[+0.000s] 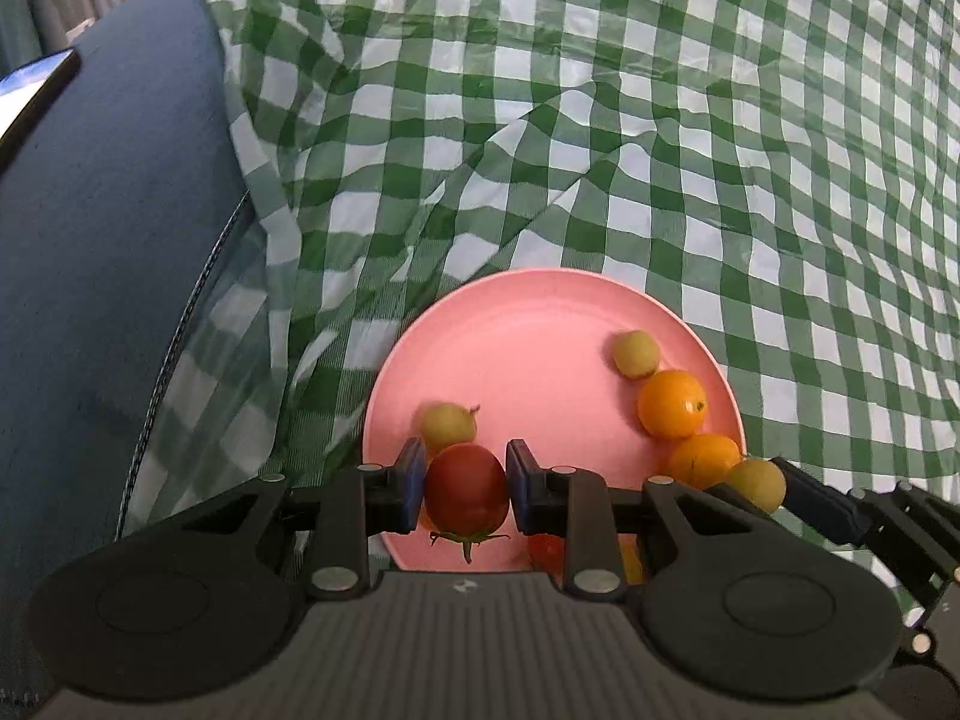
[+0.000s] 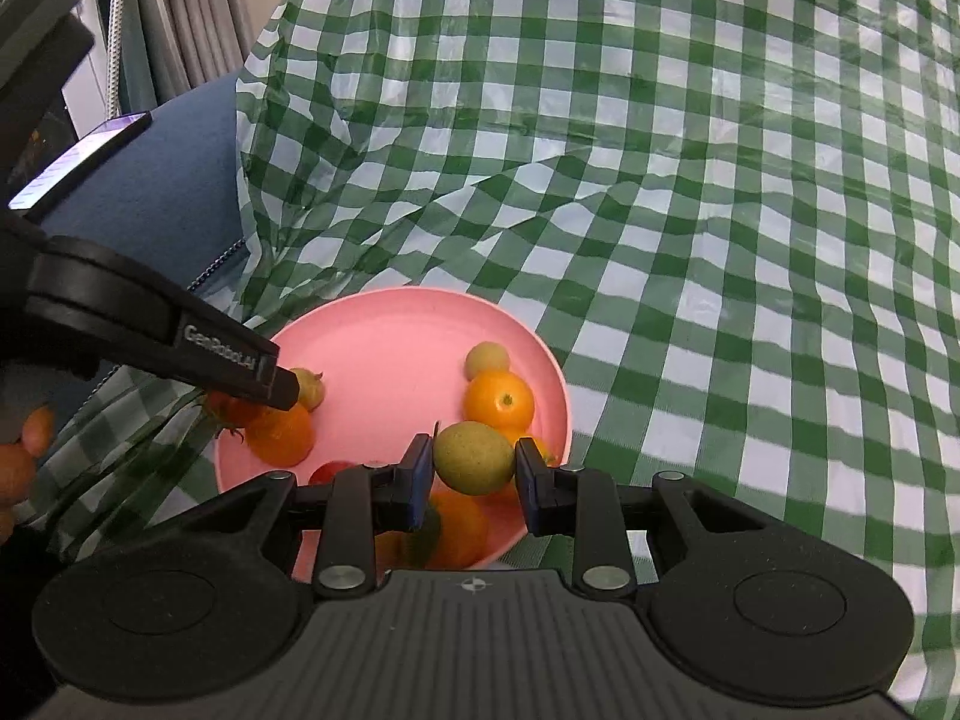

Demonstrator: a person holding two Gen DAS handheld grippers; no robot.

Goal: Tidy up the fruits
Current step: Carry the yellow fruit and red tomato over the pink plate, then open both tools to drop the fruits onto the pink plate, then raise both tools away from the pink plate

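Note:
A pink plate (image 1: 540, 324) lies on the green checked cloth and holds several small fruits. My left gripper (image 1: 467, 489) is shut on a red tomato (image 1: 467, 489) over the plate's near left edge. A green-yellow fruit (image 1: 447, 425) lies just beyond it, and two oranges (image 1: 672, 403) lie at the plate's right. My right gripper (image 2: 474, 468) is shut on a green-yellow fruit (image 2: 474, 457) above the pink plate (image 2: 390, 336), near its right side. An orange (image 2: 500, 401) lies just beyond it. The left gripper's finger (image 2: 240, 369) reaches in from the left.
A blue sofa arm (image 1: 108, 240) runs along the left with a phone (image 1: 30, 96) on it. The green checked cloth (image 1: 660, 120) is wrinkled behind the plate. More orange fruits (image 2: 18, 462) show at the left edge of the right wrist view.

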